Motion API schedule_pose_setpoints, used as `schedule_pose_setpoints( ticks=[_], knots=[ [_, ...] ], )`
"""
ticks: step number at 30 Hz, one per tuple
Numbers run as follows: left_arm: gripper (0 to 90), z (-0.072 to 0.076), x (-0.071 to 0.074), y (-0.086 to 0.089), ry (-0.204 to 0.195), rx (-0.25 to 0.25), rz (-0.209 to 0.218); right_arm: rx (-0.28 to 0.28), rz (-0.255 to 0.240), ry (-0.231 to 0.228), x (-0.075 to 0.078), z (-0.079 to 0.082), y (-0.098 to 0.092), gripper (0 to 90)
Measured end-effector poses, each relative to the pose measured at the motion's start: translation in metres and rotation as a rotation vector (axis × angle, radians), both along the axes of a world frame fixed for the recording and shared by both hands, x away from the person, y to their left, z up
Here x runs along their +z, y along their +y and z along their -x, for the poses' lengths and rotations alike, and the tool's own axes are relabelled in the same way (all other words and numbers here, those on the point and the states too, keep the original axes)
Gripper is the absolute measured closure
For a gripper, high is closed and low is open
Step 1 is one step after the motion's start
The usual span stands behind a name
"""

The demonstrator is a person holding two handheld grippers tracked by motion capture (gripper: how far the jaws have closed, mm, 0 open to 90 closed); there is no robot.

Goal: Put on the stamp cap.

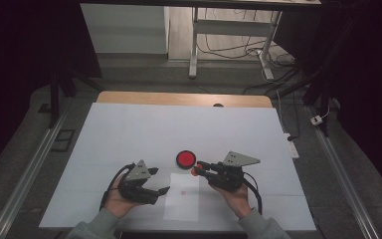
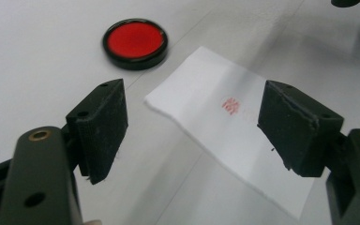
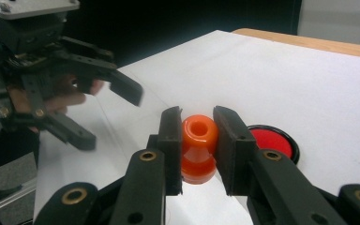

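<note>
Lying across the middle of the scene is the white table point(image 1: 129, 134), its covering pale and bare apart from a few small things near the person's edge, and on it rests the sheet of paper point(image 1: 182, 196), a narrow white rectangle whose long axis runs from the person outward toward the far side, flat on the surface between the two hands; just beyond its far short edge, apart from it, sits the round ink pad point(image 1: 185, 159), a black-rimmed dish with a red face. The left gripper point(image 1: 155, 180) hovers at the paper's left side with its jaws spread wide and nothing between them, and in the left gripper view the paper's near corner lies between those jaws, slightly lower. The right gripper point(image 1: 197, 168) is at the paper's far right corner, just beside the ink pad, its jaws pinching the orange stamp point(image 3: 198, 149) by its neck, the stamp standing roughly upright with its hollow top facing the camera in the right gripper view. A small red stamped mark point(image 2: 231, 105) already shows on the paper's upper half. Judging from this, the stamp lies between pad and paper, nearer the pad, so either an inking dip or another press is a short move for the right hand, with the left placed to steady the sheet
</note>
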State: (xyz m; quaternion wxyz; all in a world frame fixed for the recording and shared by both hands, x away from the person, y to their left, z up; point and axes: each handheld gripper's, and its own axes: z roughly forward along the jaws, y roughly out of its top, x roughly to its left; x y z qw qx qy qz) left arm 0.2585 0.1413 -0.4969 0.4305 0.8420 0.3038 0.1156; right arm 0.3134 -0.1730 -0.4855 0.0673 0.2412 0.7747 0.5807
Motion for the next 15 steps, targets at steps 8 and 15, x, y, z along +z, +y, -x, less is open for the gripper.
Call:
schedule_pose_setpoints(
  ticks=[8,15],
  knots=[
    [26.0,0.014,-0.003,0.039,0.002,0.057,0.018,-0.020,0.011,-0.014,0.001,-0.003,-0.005,72.5],
    [27.6,0.025,-0.010,0.065,-0.002,0.114,0.017,-0.031,0.020,-0.023,0.002,-0.005,-0.008,72.5]
  ],
)
